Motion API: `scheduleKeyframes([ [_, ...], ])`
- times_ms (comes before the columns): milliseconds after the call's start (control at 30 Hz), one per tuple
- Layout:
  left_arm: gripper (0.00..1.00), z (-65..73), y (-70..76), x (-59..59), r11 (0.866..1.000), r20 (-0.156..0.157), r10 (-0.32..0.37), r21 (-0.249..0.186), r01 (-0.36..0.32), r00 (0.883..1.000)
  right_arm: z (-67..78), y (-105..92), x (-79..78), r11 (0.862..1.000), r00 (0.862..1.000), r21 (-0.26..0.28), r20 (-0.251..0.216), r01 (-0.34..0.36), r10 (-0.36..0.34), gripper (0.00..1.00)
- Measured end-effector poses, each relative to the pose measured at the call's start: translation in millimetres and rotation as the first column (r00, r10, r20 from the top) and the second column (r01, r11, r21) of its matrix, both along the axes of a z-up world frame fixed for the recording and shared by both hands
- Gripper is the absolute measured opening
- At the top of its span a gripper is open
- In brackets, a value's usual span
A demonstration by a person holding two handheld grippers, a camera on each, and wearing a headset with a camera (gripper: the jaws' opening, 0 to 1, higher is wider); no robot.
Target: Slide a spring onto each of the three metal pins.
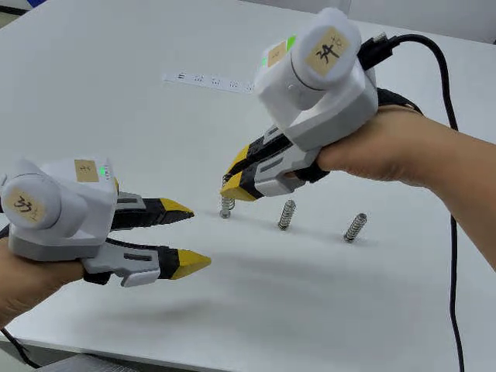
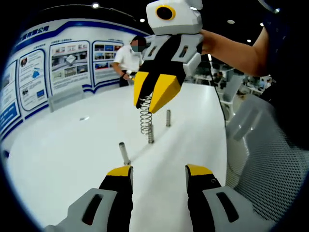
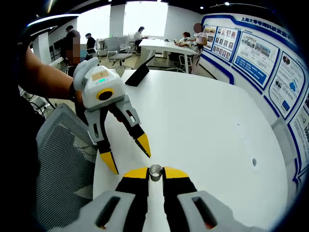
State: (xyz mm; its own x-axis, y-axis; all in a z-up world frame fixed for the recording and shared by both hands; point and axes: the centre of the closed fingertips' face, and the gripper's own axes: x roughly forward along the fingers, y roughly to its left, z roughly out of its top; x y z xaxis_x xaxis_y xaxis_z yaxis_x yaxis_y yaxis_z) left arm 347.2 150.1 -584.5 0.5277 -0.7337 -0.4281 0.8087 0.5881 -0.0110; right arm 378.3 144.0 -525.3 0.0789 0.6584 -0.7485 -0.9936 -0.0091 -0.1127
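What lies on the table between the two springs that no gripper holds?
Nothing: the head view shows bare white table between the middle spring and the rightmost spring.

A white table [image 1: 93, 101] bears three upright metal pins [image 2: 124, 152] in a row and a flat strip [image 1: 208, 81].

We cannot see the upper end of the spring [image 2: 145, 121], pinched inside the right gripper [image 2: 145, 108]; whether its lower end touches a pin [image 2: 151, 137], we cannot tell.
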Motion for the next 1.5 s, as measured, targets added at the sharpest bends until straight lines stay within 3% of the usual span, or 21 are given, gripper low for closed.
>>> scheduleKeyframes([
  [267, 0.55, 0.1, 4.6, 2.0, 0.999, -0.001, 0.036, -0.018, -0.036, 0.999, -0.2, 5.3, 26.2, 0.997, 0.998, 0.043, 0.008, 0.068, -0.069, 0.11],
  [633, 0.6, -3.9, 7.0, -2.4, 0.998, -0.024, 0.053, -0.029, -0.054, 0.998, -17.2, 8.2, 58.9, 0.982, 0.986, 0.091, 0.005, 0.165, -0.166, 0.11],
  [867, 0.61, -5.6, 7.6, -3.0, 0.998, -0.033, 0.059, -0.032, -0.06, 0.998, -30.4, 12.0, 64.4, 0.98, 0.984, 0.089, -0.009, 0.18, -0.18, 0.11],
  [1500, 0.6, -10.2, 11.2, -3.2, 0.998, -0.047, 0.064, -0.026, -0.065, 0.997, -49.5, 12.6, 67.8, 0.977, 0.98, 0.08, -0.043, 0.199, -0.196, 0.11],
])
